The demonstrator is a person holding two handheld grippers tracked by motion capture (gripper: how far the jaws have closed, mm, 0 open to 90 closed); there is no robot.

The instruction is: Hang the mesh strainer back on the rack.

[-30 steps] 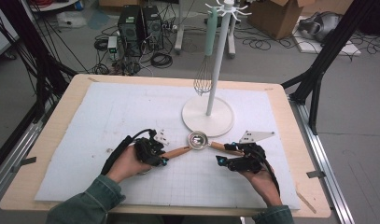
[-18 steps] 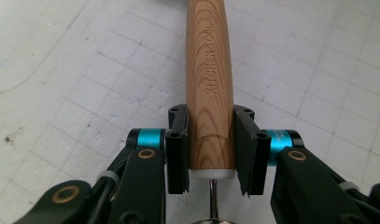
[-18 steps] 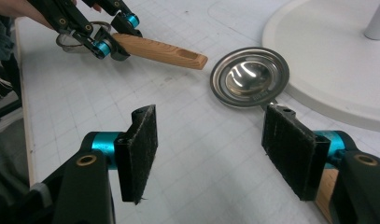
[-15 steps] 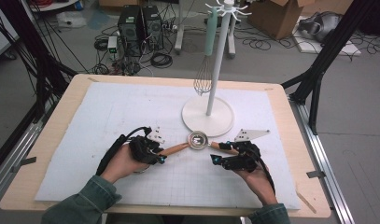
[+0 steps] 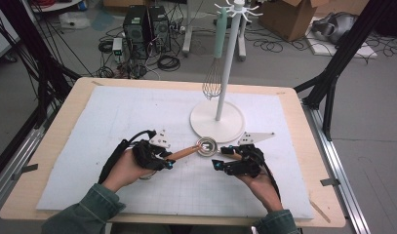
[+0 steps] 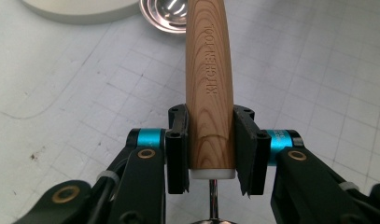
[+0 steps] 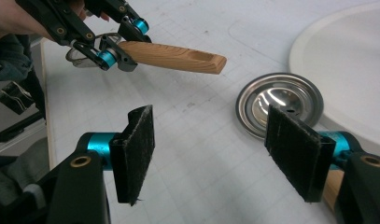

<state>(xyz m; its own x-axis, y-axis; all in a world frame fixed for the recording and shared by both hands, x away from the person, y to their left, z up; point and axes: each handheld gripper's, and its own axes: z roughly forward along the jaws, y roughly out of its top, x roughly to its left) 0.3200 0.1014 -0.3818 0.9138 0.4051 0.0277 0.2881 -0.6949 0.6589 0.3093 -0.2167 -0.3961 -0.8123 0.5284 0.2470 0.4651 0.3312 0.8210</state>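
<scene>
Clamping the tapered wooden tool handle (image 6: 209,88) near its butt end, the left gripper (image 5: 159,158) holds it just above the white gridded counter (image 5: 113,122), tip toward the small round steel dish (image 5: 206,146). Right gripper (image 7: 225,149): jaws have just been opening, nothing between them, dish just beyond, beside white rack base (image 5: 206,119)

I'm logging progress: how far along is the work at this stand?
Done: a whisk already hangs on the stand. In hand: the left gripper clamps a wooden handle raised off the mat; the right gripper, its jaws just opening, holds nothing. Left, probably: hanging that tool beside the whisk. A metal dish lies on the mat.
</scene>
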